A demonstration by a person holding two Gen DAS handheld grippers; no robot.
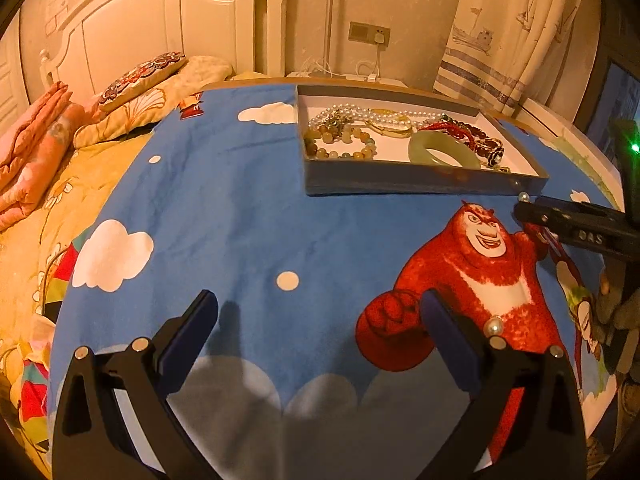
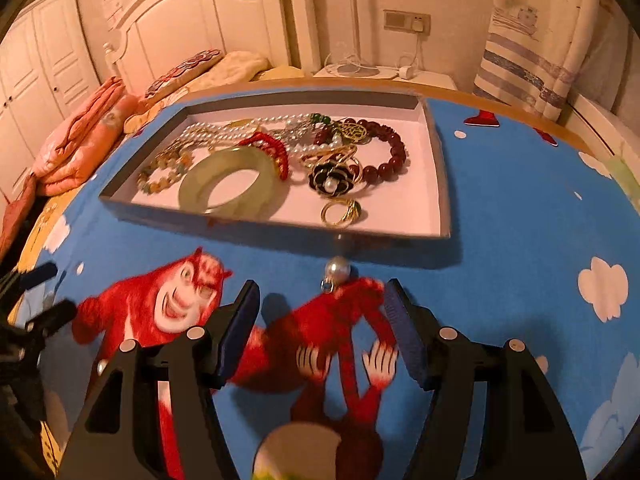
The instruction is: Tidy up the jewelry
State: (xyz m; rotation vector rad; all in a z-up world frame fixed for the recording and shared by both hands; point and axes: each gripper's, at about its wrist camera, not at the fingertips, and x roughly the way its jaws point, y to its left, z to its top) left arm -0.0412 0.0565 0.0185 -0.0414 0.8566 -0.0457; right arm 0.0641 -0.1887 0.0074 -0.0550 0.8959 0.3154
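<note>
Blue cartoon bedspread (image 2: 520,184) under me, my right gripper (image 2: 320,312) wide open and empty, pearl earring (image 2: 337,271) lying just ahead of its jaws, jewelry tray (image 2: 438,184) beyond, my left gripper (image 1: 320,320) open, holding nothing.

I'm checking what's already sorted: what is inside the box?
The box holds a jade bangle, pearl strands, dark red beads, a flower brooch and a gold ring. Pieces beneath the tangle are hidden.
</note>
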